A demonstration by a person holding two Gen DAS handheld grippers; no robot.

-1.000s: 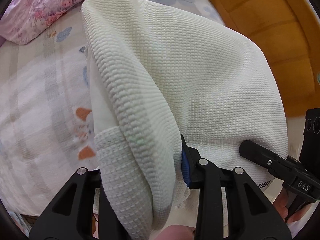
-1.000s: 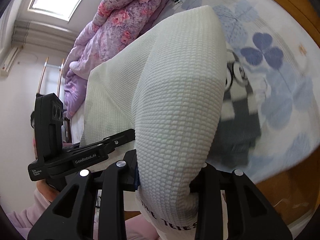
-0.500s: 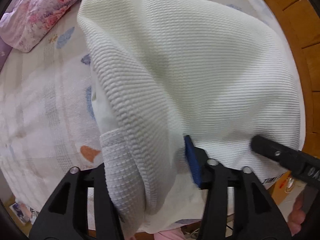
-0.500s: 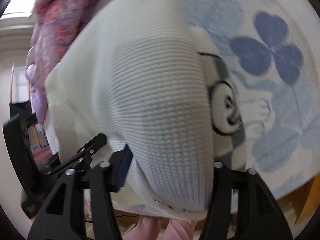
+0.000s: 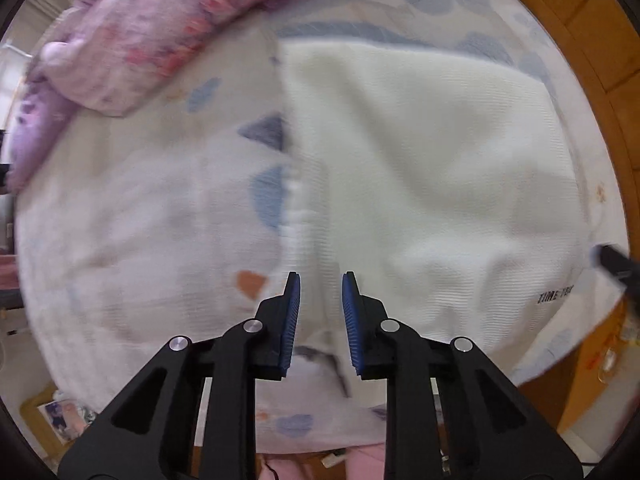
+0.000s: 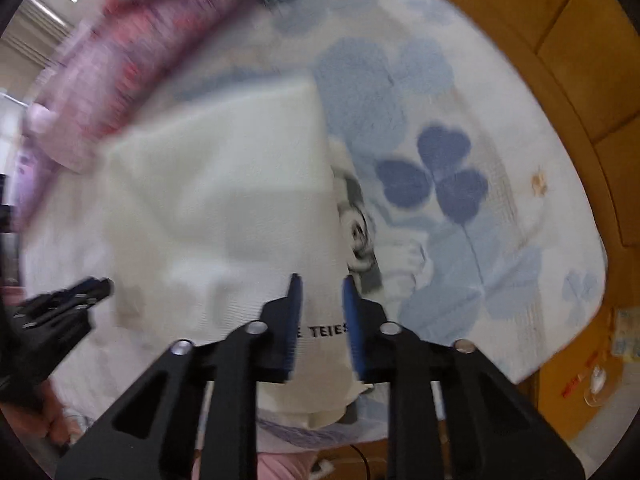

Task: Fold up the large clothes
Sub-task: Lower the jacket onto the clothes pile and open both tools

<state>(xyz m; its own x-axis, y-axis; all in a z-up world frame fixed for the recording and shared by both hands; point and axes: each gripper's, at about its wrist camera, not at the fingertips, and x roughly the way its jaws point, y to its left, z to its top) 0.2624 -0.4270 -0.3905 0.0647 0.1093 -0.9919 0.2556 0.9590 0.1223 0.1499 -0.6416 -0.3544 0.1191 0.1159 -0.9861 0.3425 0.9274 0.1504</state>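
The white knit garment (image 5: pixel 420 184) lies flat and folded on the patterned bedsheet (image 5: pixel 132 220), with a purple floral quilt (image 5: pixel 132 36) bunched along the far edge of the bed. The left gripper (image 5: pixel 319 300) points down over the garment's near left edge, and its blue pads, having just been closing, stand slightly apart with nothing pinched between them. The right gripper (image 6: pixel 320 304) hangs over the near right corner by the printed lettering (image 6: pixel 322 333), its jaws likewise just narrowed and apparently holding nothing, though the blur makes this less sure.
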